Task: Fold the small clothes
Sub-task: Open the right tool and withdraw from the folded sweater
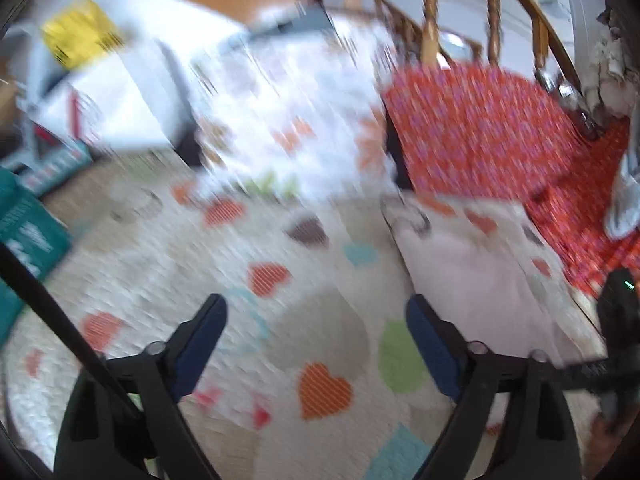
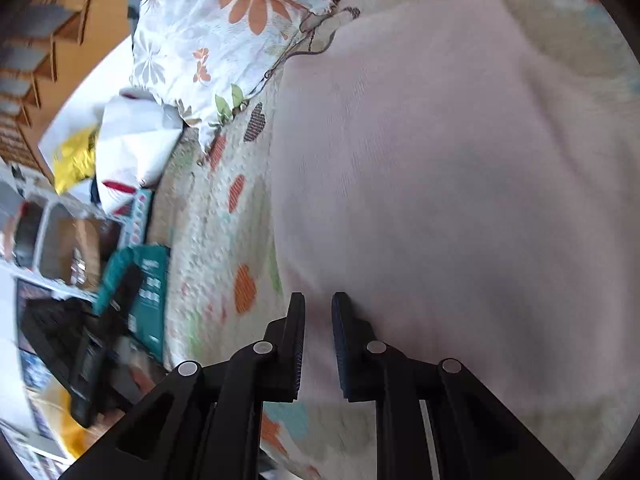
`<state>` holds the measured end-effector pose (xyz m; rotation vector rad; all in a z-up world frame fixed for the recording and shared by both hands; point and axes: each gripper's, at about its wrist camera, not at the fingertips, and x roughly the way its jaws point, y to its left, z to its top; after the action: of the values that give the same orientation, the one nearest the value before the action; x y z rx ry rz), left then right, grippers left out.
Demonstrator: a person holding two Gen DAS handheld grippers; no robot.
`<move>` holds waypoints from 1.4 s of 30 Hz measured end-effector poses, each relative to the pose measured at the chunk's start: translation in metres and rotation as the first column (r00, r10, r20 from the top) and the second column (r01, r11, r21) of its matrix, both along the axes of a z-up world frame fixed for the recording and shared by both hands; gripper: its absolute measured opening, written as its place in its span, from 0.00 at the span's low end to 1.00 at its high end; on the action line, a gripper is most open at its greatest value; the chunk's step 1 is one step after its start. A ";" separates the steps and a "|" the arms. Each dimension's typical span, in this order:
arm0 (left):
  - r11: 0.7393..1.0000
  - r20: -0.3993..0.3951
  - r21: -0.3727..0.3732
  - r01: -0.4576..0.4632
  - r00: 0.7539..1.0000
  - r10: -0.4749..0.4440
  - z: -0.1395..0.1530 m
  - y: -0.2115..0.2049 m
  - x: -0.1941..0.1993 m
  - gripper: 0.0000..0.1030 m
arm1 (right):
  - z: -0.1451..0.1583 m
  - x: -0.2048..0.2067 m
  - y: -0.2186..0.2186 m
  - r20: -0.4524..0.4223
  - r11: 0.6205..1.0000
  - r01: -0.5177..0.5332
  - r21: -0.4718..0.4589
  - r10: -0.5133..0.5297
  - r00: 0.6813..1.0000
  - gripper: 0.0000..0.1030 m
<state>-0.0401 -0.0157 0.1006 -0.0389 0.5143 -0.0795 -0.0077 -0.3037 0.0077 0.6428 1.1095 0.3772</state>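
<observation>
Left tool (image 1: 316, 312) spread wide, empty, above heart-patterned cream quilt (image 1: 224, 280). Right tool (image 2: 318, 304) nearly together, over pale pink knit garment (image 2: 440, 184) lying on quilt; grip unclear. Left view blurred.

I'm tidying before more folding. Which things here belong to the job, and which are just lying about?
Part of the job:
- pale pink garment, spread on the heart-print quilt
- left hand-held gripper, open
- right hand-held gripper, over the garment

Lying about:
- flowered pillow
- red patterned cloth
- teal box
- yellow item
</observation>
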 end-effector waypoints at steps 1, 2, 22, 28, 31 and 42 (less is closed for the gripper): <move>0.999 0.070 0.007 -0.043 0.997 0.042 0.009 0.002 -0.013 0.99 | 0.007 -0.006 0.000 0.009 1.000 -0.002 -0.024 0.002 1.000 0.21; 0.997 0.125 0.009 -0.075 0.989 0.073 0.016 0.004 -0.025 1.00 | 0.017 -0.016 0.001 0.033 0.998 -0.004 -0.064 0.006 0.999 0.24; 0.989 -0.217 0.128 0.080 0.975 -0.050 -0.061 -0.042 -0.032 1.00 | 0.032 -0.070 -0.033 0.226 0.850 0.255 -0.461 -0.165 0.960 0.51; 0.989 -0.298 0.108 0.106 0.952 -0.069 -0.076 -0.047 -0.026 1.00 | 0.030 -0.067 -0.016 0.245 0.821 0.237 -0.519 -0.122 0.962 0.55; 0.989 -0.323 0.097 0.109 0.944 -0.073 -0.080 -0.047 -0.024 1.00 | 0.030 -0.068 -0.003 0.259 0.802 0.217 -0.557 -0.081 0.962 0.59; 0.989 -0.381 0.093 0.114 0.922 -0.070 -0.092 -0.049 -0.017 1.00 | 0.034 -0.074 0.036 0.312 0.670 0.191 -0.718 0.064 0.948 0.66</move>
<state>-0.0566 -0.0643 0.0088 0.0834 0.9061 -0.1364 -0.0815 -0.2681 0.0415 -0.1216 0.8229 -0.0648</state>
